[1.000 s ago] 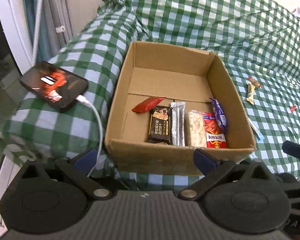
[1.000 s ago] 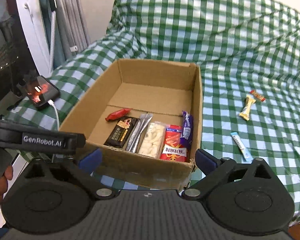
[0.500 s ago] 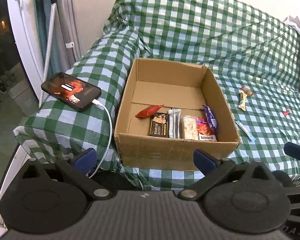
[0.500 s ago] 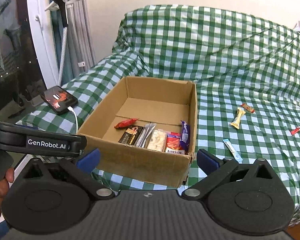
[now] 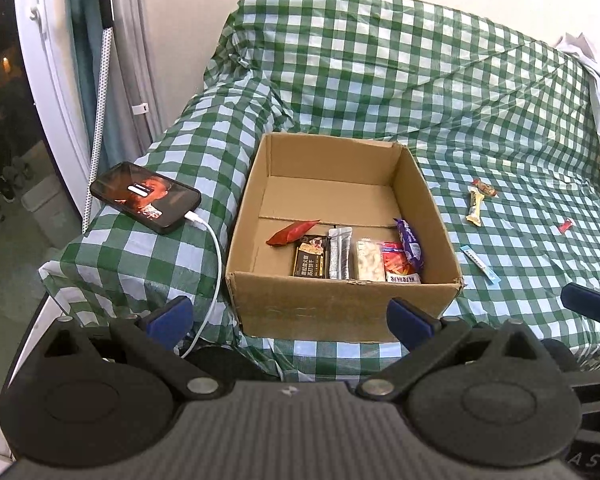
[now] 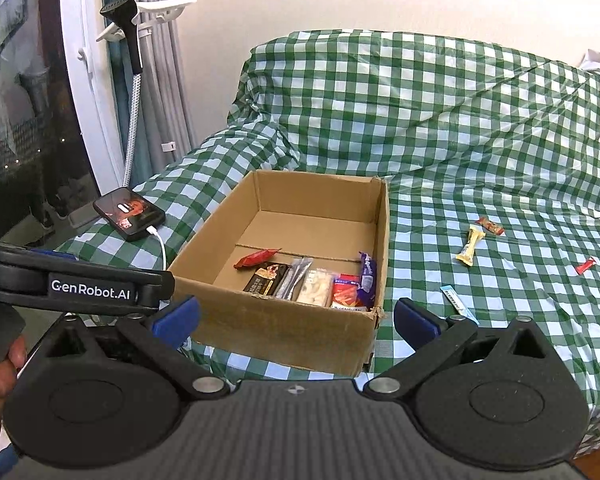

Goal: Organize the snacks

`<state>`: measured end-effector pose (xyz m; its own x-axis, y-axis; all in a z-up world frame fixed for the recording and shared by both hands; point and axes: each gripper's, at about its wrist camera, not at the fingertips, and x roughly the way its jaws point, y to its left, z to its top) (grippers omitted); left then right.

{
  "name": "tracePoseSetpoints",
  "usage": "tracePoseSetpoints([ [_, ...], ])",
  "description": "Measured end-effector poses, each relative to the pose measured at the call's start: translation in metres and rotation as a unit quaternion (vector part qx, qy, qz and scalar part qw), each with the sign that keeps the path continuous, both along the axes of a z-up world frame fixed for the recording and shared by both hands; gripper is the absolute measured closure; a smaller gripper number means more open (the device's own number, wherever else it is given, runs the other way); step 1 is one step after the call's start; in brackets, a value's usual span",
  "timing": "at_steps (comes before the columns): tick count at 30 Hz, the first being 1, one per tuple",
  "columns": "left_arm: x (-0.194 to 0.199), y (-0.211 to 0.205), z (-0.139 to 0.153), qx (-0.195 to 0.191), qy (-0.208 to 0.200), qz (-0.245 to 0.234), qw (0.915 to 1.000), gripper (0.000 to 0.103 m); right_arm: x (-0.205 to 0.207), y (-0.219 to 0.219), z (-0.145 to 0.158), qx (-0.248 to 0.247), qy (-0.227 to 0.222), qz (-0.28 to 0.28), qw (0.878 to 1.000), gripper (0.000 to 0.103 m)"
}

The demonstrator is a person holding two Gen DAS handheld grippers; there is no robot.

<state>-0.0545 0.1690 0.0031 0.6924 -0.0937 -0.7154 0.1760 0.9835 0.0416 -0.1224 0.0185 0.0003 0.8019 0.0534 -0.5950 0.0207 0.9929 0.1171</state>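
Both my left claw (image 5: 288, 314) and right claw (image 6: 296, 312) gape wide, holding nothing, in front of the cardboard box (image 6: 276, 320). Six snacks lie inside; the blue stick (image 6: 458, 303), yellow bar (image 6: 470, 246) and red candy (image 6: 585, 266) lie on the bed's checked cover (image 6: 480, 140). Thin wrappers may slip on it. The phone (image 5: 145, 197) and its cable (image 5: 216, 268) beside the box could snag my left claw.

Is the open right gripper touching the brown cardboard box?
Apart. The right wrist view shows the right gripper open, short of the cardboard box, both fingertips clear of it.
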Motion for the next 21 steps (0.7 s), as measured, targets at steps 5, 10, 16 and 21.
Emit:
tracePoseSetpoints([
  [5,0.002,-0.002,-0.001,0.003,0.005,0.001,1.0000,0.000,0.000,-0.003,-0.002,0.007,0.002,-0.002,1.000,0.001],
  [10,0.005,-0.010,-0.001,0.013,0.009,-0.002,0.9999,0.000,0.002,-0.009,-0.005,0.018,0.006,-0.007,1.000,0.001],
  [16,0.013,-0.022,-0.004,0.022,0.020,-0.009,0.9995,0.000,0.005,-0.020,-0.010,0.032,0.013,-0.014,0.999,0.001],
  [21,0.021,-0.036,-0.008,0.028,0.032,-0.015,0.9990,0.000,0.008,-0.036,-0.014,0.038,0.017,-0.027,0.999,0.001],
])
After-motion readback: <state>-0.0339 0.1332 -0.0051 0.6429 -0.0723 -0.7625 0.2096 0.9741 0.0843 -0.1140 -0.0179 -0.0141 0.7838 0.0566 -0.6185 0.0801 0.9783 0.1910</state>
